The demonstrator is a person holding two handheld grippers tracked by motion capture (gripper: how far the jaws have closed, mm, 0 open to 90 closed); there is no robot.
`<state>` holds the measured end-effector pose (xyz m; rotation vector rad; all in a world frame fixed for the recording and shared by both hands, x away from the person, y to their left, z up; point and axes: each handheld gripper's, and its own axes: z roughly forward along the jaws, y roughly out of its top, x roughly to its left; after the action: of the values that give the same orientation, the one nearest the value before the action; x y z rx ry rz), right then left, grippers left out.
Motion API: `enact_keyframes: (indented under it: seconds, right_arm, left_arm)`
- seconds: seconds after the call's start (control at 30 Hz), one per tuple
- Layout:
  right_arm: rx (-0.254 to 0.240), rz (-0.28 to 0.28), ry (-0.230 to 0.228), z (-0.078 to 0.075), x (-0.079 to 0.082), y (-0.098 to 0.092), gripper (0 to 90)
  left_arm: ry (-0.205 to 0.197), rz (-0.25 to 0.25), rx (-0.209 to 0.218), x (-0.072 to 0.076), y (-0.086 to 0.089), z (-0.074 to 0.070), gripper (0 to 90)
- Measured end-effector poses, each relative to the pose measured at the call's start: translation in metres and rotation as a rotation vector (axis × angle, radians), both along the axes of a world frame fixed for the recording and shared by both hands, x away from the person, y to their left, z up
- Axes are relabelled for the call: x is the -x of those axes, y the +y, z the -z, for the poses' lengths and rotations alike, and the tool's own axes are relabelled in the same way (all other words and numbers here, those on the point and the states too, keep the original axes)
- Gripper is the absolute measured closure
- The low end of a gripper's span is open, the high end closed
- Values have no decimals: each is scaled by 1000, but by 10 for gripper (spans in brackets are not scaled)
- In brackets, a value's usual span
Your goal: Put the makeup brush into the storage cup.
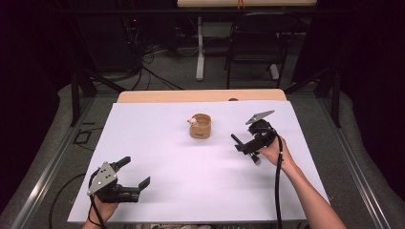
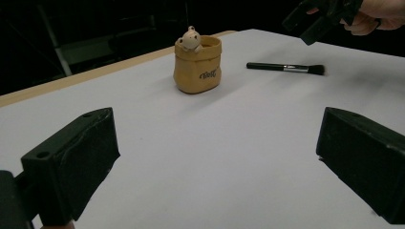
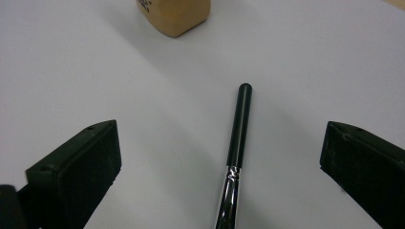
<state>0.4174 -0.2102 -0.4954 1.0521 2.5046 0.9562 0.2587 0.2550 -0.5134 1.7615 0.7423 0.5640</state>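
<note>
Brush [image 3: 239, 129] lies flat on the bench, between your right tongs' [image 3: 219, 157] wide-open, empty jaws, handle toward 12 o'clock. Reach step; next, lower and close. Left tongs [image 1: 134, 173] wide open, empty.

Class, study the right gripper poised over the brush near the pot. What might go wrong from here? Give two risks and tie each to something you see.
1. The brush is thin and round, lying flat on the smooth sheet; the open right gripper may roll it aside or pinch only its edge.
2. The pot stands just beyond the handle tip, so a lifted brush swung that way could knock it over.
</note>
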Motion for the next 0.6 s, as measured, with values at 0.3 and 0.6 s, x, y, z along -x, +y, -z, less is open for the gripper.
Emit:
enact_keyframes:
  seconds: [0.3, 0.6]
  right_arm:
    - [59, 11, 57, -4, -7, 6, 54]
    - [124, 38, 129, -2, -9, 11, 224]
  left_arm:
    - [2, -3, -2, 0, 0, 0, 3]
    - [4, 0, -5, 0, 0, 0, 3]
